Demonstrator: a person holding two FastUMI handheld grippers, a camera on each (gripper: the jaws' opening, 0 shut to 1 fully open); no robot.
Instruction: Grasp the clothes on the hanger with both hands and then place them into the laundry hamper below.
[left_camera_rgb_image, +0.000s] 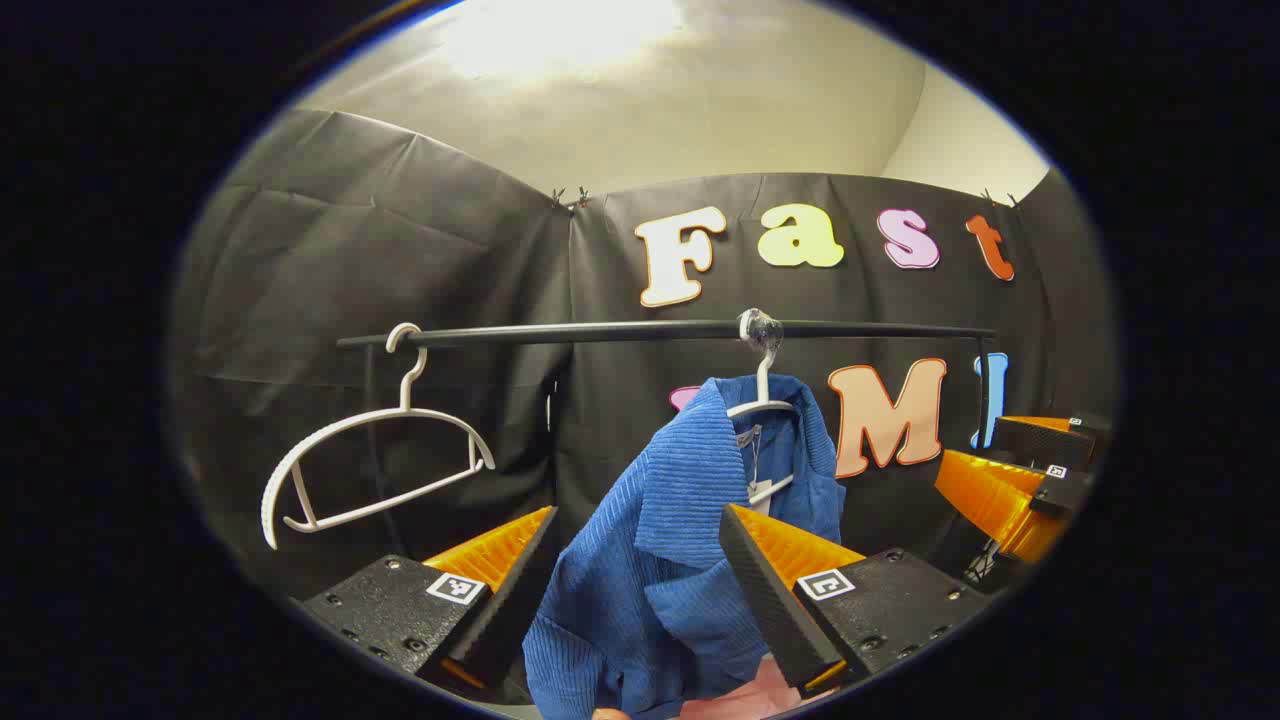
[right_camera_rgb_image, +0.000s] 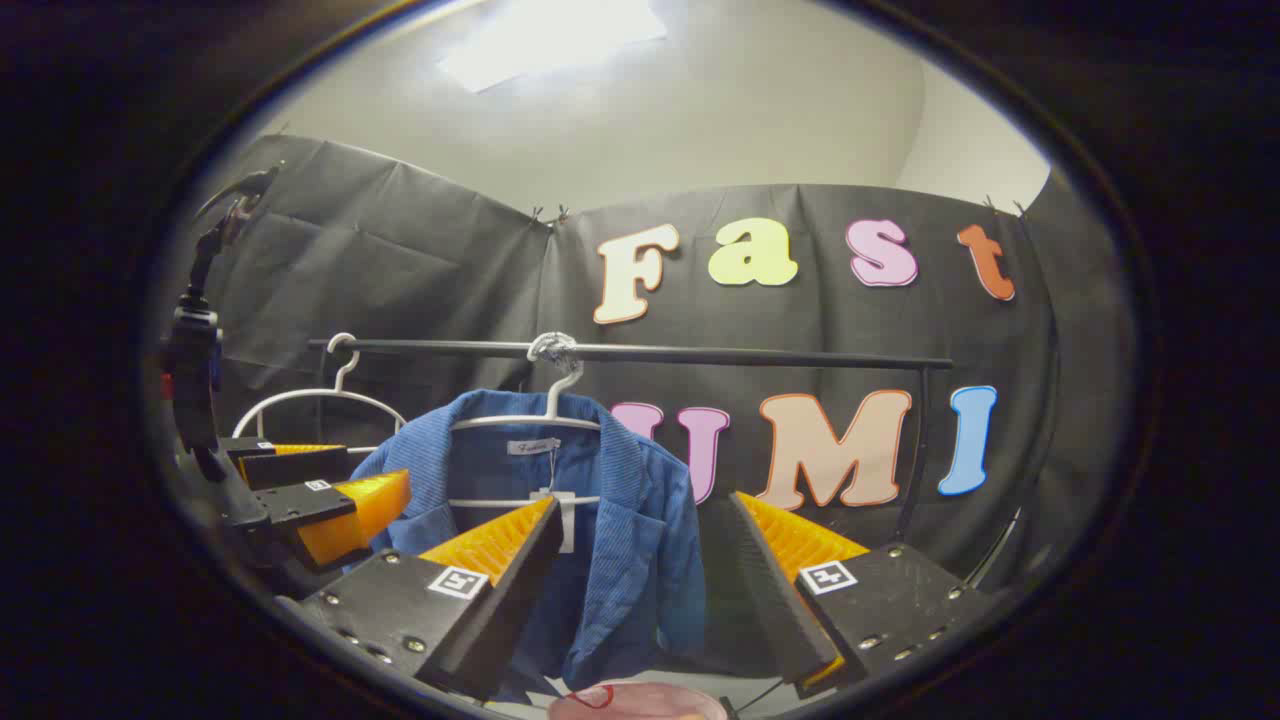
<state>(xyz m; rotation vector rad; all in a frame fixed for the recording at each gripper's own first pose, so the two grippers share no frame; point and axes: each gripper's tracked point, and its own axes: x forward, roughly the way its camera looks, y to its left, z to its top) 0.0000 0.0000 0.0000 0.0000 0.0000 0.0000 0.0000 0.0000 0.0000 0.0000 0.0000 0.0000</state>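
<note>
Blue shirt (left_camera_rgb_image: 660, 560) is hanging on its hanger (right_camera_rgb_image: 545, 415); grasping is starting.
Both grippers, left (left_camera_rgb_image: 640, 590) and right (right_camera_rgb_image: 640, 590), are standing wide open around the cloth; next they need closing.

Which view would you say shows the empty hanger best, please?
The left gripper view: the empty hanger hangs whole and unobstructed on the rail. In the right gripper view, the left gripper and shirt hide its lower part.

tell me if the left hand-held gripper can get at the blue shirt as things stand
Probably yes: the left hand-held gripper is open, with the blue shirt hanging between its fingers and nothing in front of it.
</note>
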